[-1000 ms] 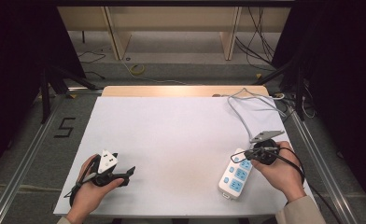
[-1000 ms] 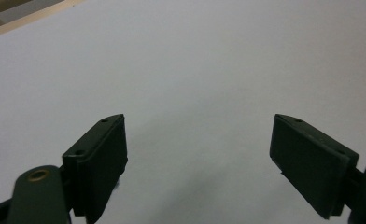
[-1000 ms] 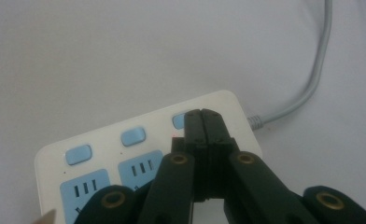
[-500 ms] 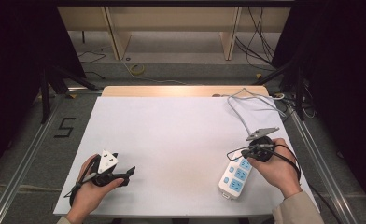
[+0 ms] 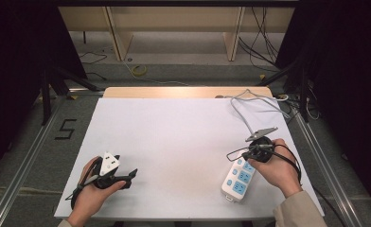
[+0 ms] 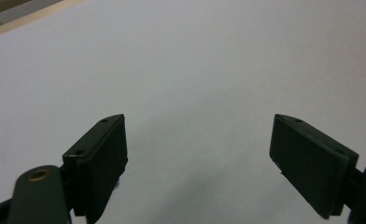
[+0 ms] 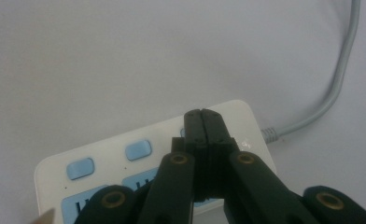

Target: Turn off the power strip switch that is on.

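Note:
A white power strip [image 5: 237, 179] with blue sockets and blue switches lies near the table's front right; its grey cable [image 5: 252, 108] runs to the far edge. My right gripper [image 5: 248, 156] is over the cable end of the strip. In the right gripper view the power strip [image 7: 106, 151] lies right under the right gripper [image 7: 202, 114], whose jaws are pressed together with nothing between them; whether the tips touch it I cannot tell. The cable [image 7: 333, 91] curves off to the right. My left gripper [image 5: 129, 177] rests at the front left, and the left gripper [image 6: 200, 119] stands wide open over bare table.
The white table top [image 5: 174, 137] has a wooden strip [image 5: 183, 92] along its far edge. Beyond it stand shelf legs, with loose cables on the floor. A "5" mark [image 5: 66, 128] is on the floor at the left.
My right gripper has shifted slightly left and away along the power strip. The left hand has stayed where it was.

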{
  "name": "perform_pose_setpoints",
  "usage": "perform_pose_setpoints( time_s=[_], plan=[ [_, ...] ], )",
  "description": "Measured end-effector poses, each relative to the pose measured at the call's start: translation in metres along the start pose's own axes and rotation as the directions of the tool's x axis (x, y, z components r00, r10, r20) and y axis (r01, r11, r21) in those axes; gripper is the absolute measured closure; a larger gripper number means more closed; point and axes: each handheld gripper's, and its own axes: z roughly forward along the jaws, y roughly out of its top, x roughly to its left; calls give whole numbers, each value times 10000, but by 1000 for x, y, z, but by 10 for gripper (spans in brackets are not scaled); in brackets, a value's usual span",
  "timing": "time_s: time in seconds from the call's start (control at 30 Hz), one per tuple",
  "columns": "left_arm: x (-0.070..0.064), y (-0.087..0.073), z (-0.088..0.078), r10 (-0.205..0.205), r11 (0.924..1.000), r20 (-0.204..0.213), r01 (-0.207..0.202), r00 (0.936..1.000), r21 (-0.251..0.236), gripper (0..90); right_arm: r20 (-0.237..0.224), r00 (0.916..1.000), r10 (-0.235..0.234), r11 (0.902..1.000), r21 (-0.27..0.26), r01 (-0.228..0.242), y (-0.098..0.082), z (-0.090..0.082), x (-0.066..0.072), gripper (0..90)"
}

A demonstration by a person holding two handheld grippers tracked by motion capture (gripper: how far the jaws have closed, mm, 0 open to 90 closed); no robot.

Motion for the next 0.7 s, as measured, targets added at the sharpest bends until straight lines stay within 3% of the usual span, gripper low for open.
perform_pose_setpoints(
  time_s=[0.7],
  plan=[
    [-1, 1, 1, 27, 10000, 38, -27, 10000, -2, 190, -141, 9999, -85, 9978, 651, 94, 9, 14, 0, 900]
  ],
)
